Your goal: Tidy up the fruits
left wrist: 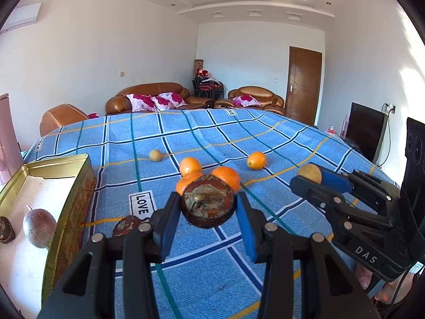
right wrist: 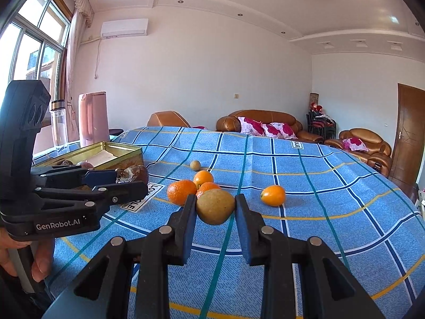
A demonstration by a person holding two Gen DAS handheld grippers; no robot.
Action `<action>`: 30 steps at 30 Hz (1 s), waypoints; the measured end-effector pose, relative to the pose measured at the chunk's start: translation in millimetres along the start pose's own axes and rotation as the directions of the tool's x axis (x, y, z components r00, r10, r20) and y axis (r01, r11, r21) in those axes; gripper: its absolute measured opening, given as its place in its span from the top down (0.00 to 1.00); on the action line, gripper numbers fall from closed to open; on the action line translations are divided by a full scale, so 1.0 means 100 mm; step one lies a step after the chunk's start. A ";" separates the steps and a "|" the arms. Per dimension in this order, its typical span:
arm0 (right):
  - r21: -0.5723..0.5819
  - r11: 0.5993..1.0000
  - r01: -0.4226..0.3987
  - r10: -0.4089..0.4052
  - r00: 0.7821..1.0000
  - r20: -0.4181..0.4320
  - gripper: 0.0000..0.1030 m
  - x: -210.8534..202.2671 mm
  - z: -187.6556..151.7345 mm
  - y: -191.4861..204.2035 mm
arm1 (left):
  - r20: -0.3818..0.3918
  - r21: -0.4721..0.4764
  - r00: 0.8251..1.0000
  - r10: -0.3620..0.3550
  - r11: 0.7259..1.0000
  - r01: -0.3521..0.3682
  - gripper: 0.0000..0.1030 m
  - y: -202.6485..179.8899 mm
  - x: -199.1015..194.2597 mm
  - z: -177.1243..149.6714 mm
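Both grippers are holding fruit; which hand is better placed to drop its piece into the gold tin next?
Left. The left gripper, shut on the dark brown halved fruit, sits right beside the gold tin. The right gripper, holding the yellow-brown fruit, is on the far side, with the left gripper between it and the tin.

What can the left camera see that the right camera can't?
Only the left camera shows inside the tin, where a purple fruit lies, plus a dark TV at the right edge. Only the right camera shows the window, the air conditioner, a clear bottle and the hand holding the left gripper. Both show the oranges, the blue cloth, the sofas, the door, the left gripper's brown half fruit and the right gripper's tan fruit.
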State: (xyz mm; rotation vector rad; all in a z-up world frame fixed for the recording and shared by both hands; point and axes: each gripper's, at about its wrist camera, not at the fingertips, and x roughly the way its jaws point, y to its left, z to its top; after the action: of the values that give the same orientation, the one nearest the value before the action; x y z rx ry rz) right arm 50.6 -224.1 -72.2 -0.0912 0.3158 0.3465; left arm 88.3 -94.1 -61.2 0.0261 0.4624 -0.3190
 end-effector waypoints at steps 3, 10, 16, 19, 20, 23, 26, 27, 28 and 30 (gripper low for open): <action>-0.004 1.000 -0.002 0.002 1.000 0.009 0.70 -0.01 0.00 0.01 | 0.010 0.009 1.000 0.005 1.000 -0.005 0.57 -0.02 -0.02 0.00; -0.014 1.000 -0.007 0.007 1.000 0.026 0.70 -0.03 -0.01 0.02 | 0.030 0.018 0.999 0.013 1.000 -0.014 0.57 -0.04 -0.06 0.00; -0.023 1.000 -0.010 0.011 0.999 0.048 0.70 -0.08 -0.01 0.03 | 0.055 0.032 0.998 0.022 0.999 -0.024 0.57 -0.06 -0.11 -0.01; -0.025 1.000 -0.012 0.013 0.998 0.057 0.70 -0.09 -0.02 0.04 | 0.064 0.036 0.998 0.026 0.999 -0.028 0.57 -0.06 -0.12 -0.01; -0.026 1.000 -0.011 0.013 0.998 0.060 0.70 -0.10 -0.02 0.04 | 0.067 0.037 0.997 0.027 0.999 -0.030 0.57 -0.06 -0.12 -0.01; -0.029 1.000 -0.013 0.015 0.998 0.068 0.70 -0.11 -0.03 0.04 | 0.073 0.040 0.997 0.028 0.999 -0.031 0.57 -0.06 -0.13 0.00; -0.031 0.999 -0.013 0.015 0.997 0.074 0.70 -0.12 -0.03 0.04 | 0.081 0.044 0.996 0.031 0.998 -0.034 0.57 -0.07 -0.15 0.00; -0.031 0.999 -0.013 0.016 0.997 0.076 0.70 -0.13 -0.03 0.04 | 0.085 0.046 0.996 0.032 0.998 -0.035 0.57 -0.07 -0.16 -0.01; -0.032 0.999 -0.014 0.016 0.997 0.079 0.70 -0.13 -0.03 0.04 | 0.088 0.048 0.996 0.033 0.998 -0.037 0.57 -0.07 -0.16 -0.01; -0.035 0.999 -0.015 0.017 0.996 0.085 0.70 -0.14 -0.03 0.05 | 0.094 0.054 0.995 0.034 0.998 -0.039 0.57 -0.09 -0.17 -0.01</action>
State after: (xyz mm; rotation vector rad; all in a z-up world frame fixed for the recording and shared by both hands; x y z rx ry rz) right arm 35.7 -224.6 -70.9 -0.1069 0.2262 0.3706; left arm 70.9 -97.1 -54.5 0.0735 0.3604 -0.2955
